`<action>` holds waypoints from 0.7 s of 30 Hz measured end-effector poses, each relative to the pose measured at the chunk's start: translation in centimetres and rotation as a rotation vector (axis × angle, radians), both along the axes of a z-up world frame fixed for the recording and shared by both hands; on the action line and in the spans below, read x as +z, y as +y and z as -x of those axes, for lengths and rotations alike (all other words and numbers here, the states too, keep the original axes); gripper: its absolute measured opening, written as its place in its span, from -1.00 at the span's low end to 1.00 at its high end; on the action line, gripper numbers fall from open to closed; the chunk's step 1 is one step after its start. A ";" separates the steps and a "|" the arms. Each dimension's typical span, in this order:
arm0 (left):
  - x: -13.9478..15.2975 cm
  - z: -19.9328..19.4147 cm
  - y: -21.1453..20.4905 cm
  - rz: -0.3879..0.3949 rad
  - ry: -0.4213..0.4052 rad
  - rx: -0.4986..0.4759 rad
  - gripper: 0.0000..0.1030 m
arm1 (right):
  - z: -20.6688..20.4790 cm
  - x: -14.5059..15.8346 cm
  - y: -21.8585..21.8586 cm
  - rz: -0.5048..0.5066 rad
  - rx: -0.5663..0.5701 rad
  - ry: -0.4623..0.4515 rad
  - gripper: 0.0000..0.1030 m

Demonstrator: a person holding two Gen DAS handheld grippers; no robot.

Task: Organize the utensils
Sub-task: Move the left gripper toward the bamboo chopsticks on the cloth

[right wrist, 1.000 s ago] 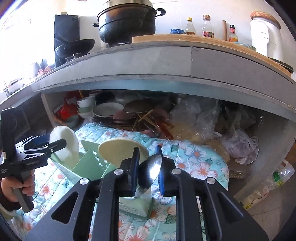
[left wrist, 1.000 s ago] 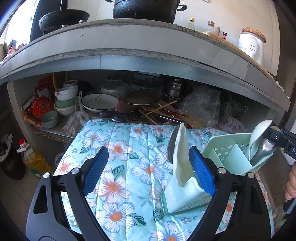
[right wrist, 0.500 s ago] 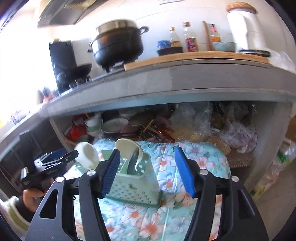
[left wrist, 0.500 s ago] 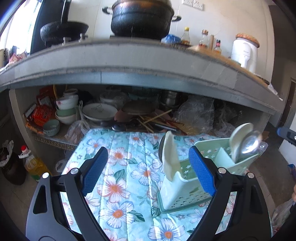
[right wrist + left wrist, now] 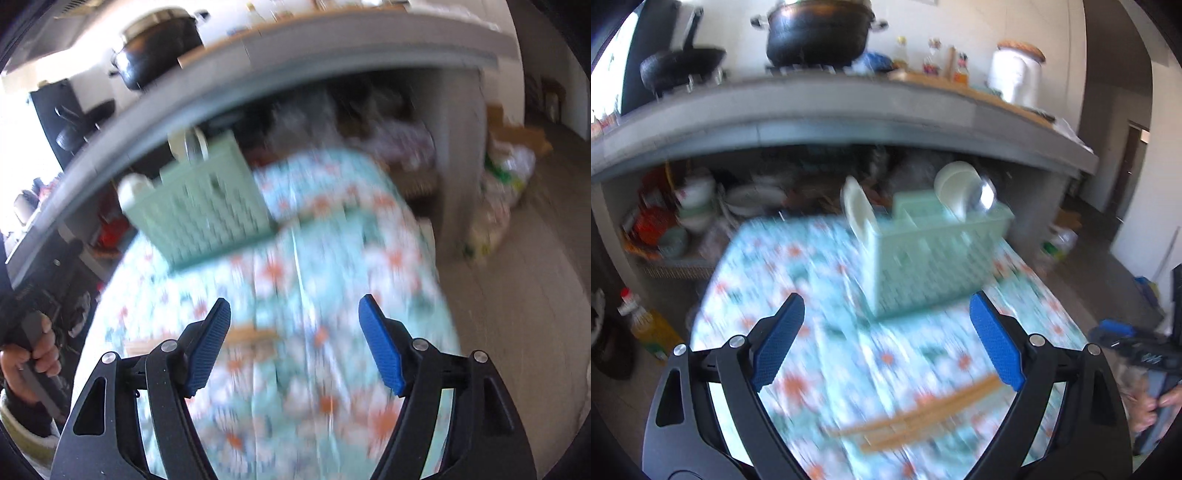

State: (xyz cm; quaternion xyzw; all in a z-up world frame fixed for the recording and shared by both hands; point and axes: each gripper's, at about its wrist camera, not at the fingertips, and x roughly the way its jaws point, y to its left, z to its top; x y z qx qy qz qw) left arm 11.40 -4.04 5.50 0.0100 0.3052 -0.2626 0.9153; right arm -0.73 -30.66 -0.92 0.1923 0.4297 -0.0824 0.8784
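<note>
On the floral tablecloth [image 5: 820, 280], the wooden chopsticks [image 5: 923, 410] lie flat, long axis crosswise, just below the left gripper [image 5: 886, 339], which is spread and empty. The right gripper [image 5: 295, 343] is opening, nothing between its pads; chopsticks sit beside its left finger [image 5: 207, 350]. Green utensil basket [image 5: 934, 258] stands beyond.

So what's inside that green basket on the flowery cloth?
Sticking up out of the green basket are two pale spoons, one at its left end and one at the right beside a shiny metal spoon. Their handles and anything lower are hidden by its walls.
</note>
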 end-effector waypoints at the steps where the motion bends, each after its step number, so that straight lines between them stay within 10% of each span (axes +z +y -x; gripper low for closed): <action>1: -0.6 0.7 -0.1 -0.002 0.026 -0.017 0.69 | 0.7 -0.8 0.5 0.007 -0.011 0.031 0.36; 21: -12.3 6.2 -1.5 -0.322 0.322 -0.122 0.83 | 4.0 -6.3 5.8 0.176 -0.032 0.196 0.87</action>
